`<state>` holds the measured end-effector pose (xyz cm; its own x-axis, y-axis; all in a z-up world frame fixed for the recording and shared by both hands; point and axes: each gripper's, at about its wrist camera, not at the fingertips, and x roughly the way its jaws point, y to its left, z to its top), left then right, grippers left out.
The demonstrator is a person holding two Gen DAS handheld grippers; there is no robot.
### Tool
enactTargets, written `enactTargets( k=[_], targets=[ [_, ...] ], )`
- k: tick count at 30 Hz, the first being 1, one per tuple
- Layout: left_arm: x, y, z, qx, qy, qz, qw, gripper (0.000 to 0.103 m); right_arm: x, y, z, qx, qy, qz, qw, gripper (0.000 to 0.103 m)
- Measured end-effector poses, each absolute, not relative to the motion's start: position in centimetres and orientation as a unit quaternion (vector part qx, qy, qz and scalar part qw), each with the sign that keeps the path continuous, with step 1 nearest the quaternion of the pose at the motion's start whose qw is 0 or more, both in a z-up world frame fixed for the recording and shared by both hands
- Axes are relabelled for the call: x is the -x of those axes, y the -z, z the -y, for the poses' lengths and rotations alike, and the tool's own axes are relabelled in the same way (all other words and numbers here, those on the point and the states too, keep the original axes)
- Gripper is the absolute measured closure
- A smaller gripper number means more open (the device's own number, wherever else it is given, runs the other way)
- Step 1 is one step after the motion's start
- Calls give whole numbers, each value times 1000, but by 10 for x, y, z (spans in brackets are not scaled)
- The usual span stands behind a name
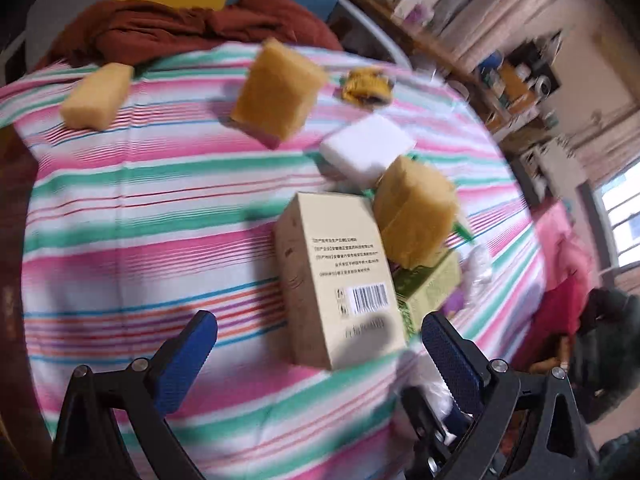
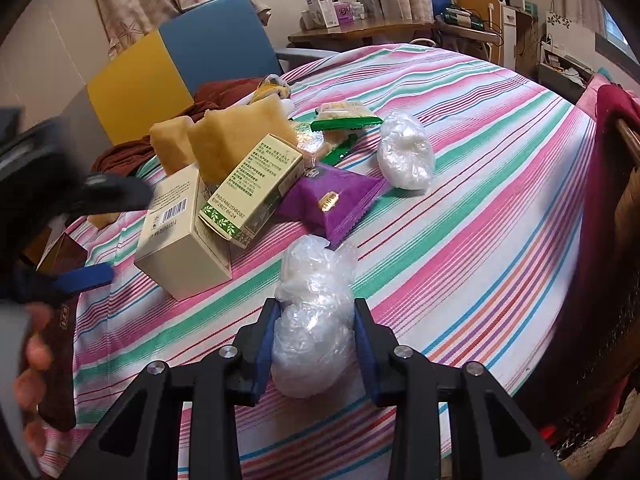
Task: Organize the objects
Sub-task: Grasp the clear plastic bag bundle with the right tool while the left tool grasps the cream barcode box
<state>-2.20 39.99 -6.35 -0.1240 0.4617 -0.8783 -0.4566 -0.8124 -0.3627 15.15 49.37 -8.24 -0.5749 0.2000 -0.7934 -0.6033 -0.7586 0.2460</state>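
Lifting should be kept slow: plastic wad [image 2: 314, 328] is clamped by right gripper [image 2: 315, 344]; left gripper [image 1: 316, 344] is spread, probably approaching the blurred beige box [image 1: 336, 280].

Striped tabletop [image 2: 480, 168] with scattered household items

A pink, green and white striped cloth covers the tabletop. In the right wrist view, a crumpled clear plastic bag [image 2: 314, 320] lies at 6 o'clock, a second clear plastic bundle [image 2: 406, 152] at 1 o'clock, a purple foil packet [image 2: 332, 204] near the centre, and a tall beige cardboard box with a barcode [image 2: 180, 236] at 9 o'clock. In the left wrist view, a white foam block [image 1: 368, 148] lies beside yellow sponge blocks [image 1: 96, 96].
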Motion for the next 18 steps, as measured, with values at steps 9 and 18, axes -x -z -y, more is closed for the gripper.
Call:
enactTargets(
  k=[9,18],
  targets=[
    [23,83,-425,578,-757,-79,295,0,-153,83,-496,399,-847,-264,233,67],
    [21,87,-388,524,-793,-118,289,9,-155,83,-493,396,-847,-260,240,66]
  ],
)
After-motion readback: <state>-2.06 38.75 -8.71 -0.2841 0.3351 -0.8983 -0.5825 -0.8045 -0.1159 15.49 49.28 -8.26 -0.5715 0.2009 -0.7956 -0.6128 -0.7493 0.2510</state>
